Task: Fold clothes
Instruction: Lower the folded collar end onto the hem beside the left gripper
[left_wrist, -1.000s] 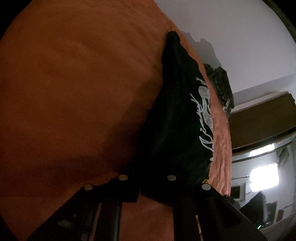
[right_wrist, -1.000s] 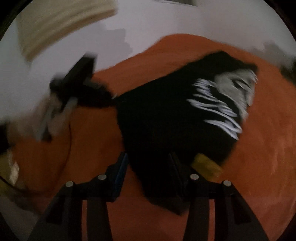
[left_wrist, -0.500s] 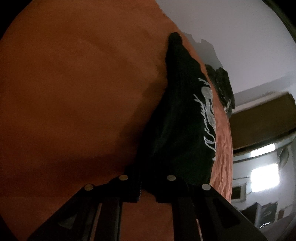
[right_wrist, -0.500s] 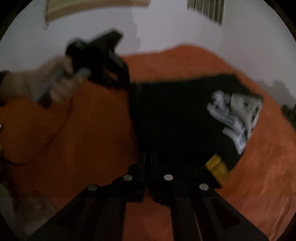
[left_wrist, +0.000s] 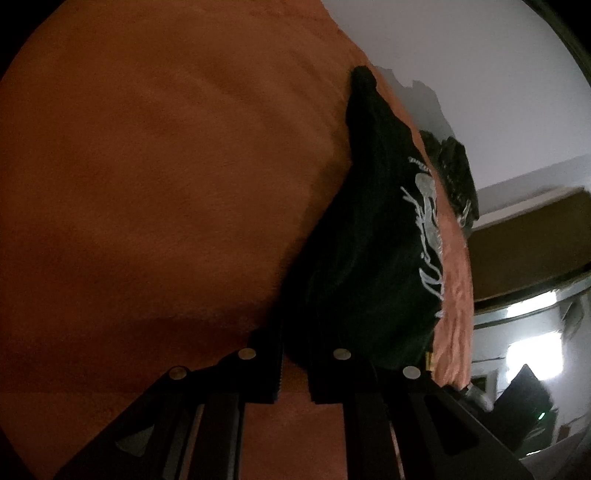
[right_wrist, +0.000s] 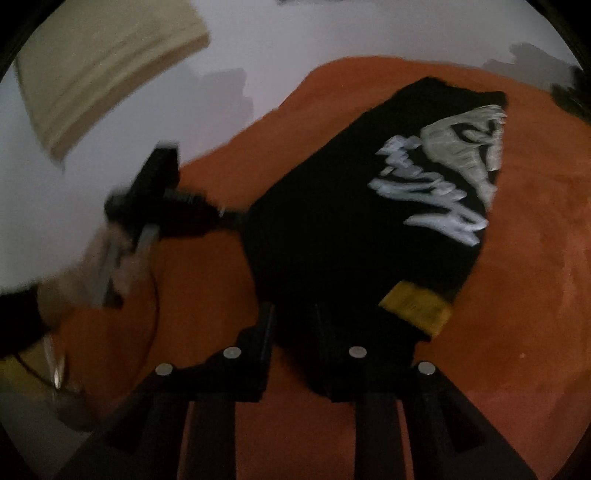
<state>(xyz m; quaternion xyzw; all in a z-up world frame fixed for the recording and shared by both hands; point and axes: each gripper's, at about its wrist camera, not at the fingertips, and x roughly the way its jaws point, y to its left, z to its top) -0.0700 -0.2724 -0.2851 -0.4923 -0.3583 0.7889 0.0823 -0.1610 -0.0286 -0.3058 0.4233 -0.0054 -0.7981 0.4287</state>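
A black t-shirt (right_wrist: 351, 221) with a white print and a yellow tag lies folded on an orange bedspread (right_wrist: 517, 295). My right gripper (right_wrist: 293, 332) has its jaws a little apart around the shirt's near edge. In the left wrist view the same shirt (left_wrist: 369, 258) runs away from my left gripper (left_wrist: 295, 362), whose jaws stand slightly apart at the shirt's corner. The left gripper also shows in the right wrist view (right_wrist: 221, 218) at the shirt's left corner.
The orange bedspread (left_wrist: 166, 184) fills the left wrist view. A dark crumpled garment (left_wrist: 454, 173) lies at the bed's far edge. A white wall (left_wrist: 498, 92) and wooden furniture (left_wrist: 528, 236) stand beyond. A beige curtain (right_wrist: 103, 66) hangs at upper left.
The right gripper was shut on the shirt's edge half a second ago and now has its jaws apart. The left jaws have also parted a little. The shirt has settled flatter.
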